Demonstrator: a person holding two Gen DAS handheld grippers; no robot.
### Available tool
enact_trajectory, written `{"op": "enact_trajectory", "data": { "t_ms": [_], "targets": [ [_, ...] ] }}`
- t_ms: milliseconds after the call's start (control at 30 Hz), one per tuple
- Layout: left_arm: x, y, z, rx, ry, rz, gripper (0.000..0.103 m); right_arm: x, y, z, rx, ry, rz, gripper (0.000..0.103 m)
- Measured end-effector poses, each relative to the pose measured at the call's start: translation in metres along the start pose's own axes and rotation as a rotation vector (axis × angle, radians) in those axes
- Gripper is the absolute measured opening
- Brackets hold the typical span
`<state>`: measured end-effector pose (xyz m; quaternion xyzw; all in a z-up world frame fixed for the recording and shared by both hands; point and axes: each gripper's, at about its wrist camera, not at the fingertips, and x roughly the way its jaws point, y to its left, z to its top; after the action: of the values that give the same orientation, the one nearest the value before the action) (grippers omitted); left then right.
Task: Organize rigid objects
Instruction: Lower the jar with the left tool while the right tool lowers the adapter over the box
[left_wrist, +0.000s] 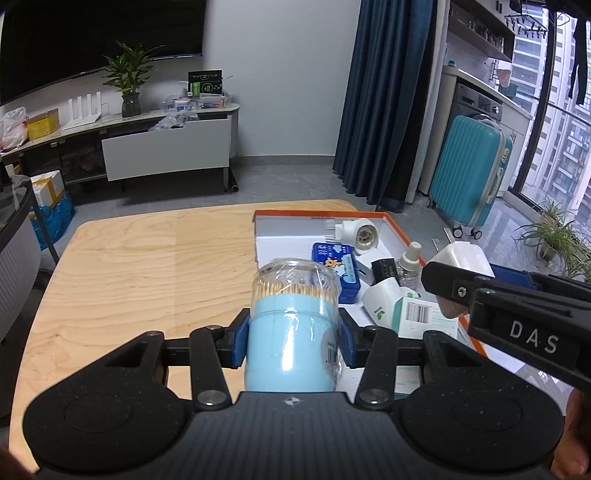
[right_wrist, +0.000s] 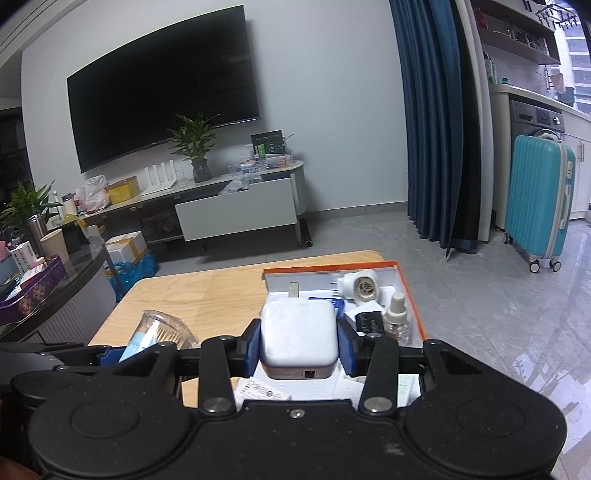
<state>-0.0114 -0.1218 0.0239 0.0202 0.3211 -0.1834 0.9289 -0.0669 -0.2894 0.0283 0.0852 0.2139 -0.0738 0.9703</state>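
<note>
Left hand-held gripper (left_wrist: 293, 341) clamps the pale-blue cylindrical toothpick jar (left_wrist: 293, 325); right hand-held gripper (right_wrist: 299, 345) clamps the white square charger (right_wrist: 298, 336). Risk: grippers collide at 3 o'clock above the orange-rimmed cardboard tray (left_wrist: 397, 227).

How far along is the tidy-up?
Done: plug-in heater, blue tin and refill bottle lie in the orange box. In hand: left hand-held gripper holds the toothpick jar, right one the white charger. Left: placing both.
</note>
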Motion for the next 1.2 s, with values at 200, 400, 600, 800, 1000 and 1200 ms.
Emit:
{"op": "enact_trajectory", "data": {
  "t_ms": [200,400,600,800,1000,1200],
  "targets": [
    [0.005,-0.008,0.0,0.011,0.006,-0.019,0.047,0.0,-0.01,0.0,0.005,0.001,-0.016,0.051],
    [0.011,-0.014,0.001,0.015,0.018,-0.033,0.047,0.0,-0.022,0.001,0.009,0.0,-0.037,0.051],
    [0.019,-0.021,0.002,0.016,0.032,-0.053,0.047,0.001,-0.039,0.001,0.022,0.003,-0.062,0.051],
    [0.027,-0.03,0.003,0.023,0.043,-0.07,0.047,0.006,-0.051,0.0,0.036,0.015,-0.073,0.051],
    [0.034,-0.037,0.003,0.03,0.053,-0.082,0.047,0.014,-0.058,0.0,0.041,0.029,-0.08,0.051],
    [0.042,-0.039,0.006,0.025,0.068,-0.088,0.047,0.023,-0.063,0.002,0.042,0.043,-0.076,0.051]
  ]
}}
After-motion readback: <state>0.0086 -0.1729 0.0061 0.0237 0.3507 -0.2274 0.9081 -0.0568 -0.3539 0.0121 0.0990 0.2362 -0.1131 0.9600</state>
